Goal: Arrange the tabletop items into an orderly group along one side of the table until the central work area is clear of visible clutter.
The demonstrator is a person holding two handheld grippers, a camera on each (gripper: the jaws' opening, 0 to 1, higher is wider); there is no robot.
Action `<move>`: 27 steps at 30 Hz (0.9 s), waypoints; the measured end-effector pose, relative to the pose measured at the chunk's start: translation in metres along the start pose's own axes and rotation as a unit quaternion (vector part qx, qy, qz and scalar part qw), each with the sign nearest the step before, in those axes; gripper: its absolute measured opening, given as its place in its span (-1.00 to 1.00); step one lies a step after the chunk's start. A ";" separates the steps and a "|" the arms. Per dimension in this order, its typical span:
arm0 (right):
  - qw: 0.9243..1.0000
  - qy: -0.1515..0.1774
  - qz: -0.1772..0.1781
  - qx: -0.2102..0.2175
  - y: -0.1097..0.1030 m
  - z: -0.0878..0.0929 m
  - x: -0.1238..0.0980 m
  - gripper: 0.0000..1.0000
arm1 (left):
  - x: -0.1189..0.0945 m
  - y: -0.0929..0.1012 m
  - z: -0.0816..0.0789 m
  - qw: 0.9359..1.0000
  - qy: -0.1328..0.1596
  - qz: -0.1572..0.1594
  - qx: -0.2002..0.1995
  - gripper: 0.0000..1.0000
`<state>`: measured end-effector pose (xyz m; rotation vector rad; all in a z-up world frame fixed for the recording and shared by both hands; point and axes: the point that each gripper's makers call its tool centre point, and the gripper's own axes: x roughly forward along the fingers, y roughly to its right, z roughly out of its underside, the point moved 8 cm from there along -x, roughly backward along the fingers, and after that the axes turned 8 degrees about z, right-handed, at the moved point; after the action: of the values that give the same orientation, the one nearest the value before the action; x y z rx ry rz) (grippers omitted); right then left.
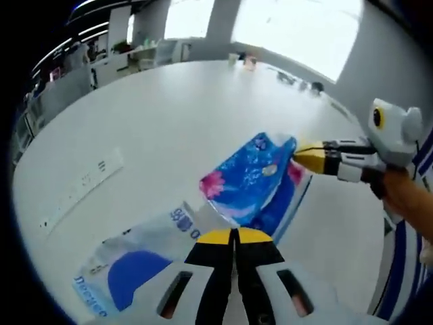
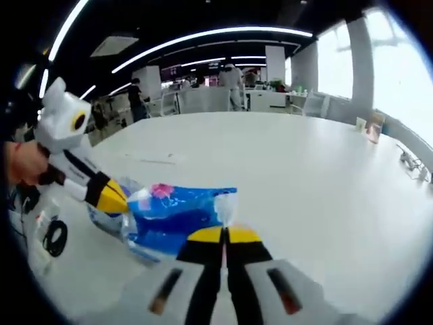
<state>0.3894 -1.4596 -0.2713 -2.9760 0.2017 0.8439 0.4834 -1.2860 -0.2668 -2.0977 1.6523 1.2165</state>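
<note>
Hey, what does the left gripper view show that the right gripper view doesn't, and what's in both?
Left gripper view alone: a white and blue plastic pack with printed lettering lying by the left gripper, and a flat white strip with dark marks further out on the white table.

Right gripper view alone: people standing at desks beyond the table, under long ceiling light strips.

Both: the blue floral packet, pinched at opposite ends by the two shut grippers, with the right gripper at the other end.
</note>
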 end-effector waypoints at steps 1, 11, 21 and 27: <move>1.000 -0.002 -0.001 0.001 0.000 0.001 0.001 -1.00 | 0.000 0.000 0.000 1.000 -0.001 -0.001 0.001 -1.00; 1.000 -0.008 -0.002 0.009 0.002 0.006 0.009 -1.00 | 0.006 -0.002 0.000 1.000 -0.006 -0.006 0.001 -1.00; 1.000 -0.017 -0.005 0.011 0.002 0.012 0.014 -1.00 | 0.009 -0.005 0.001 1.000 -0.015 -0.011 0.000 -1.00; 1.000 -0.020 -0.004 0.015 0.003 0.015 0.015 -1.00 | 0.012 -0.004 0.001 1.000 -0.016 -0.014 0.005 -1.00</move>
<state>0.3936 -1.4632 -0.2918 -2.9282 0.2002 0.8899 0.4870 -1.2928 -0.2770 -2.0772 1.6051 1.2254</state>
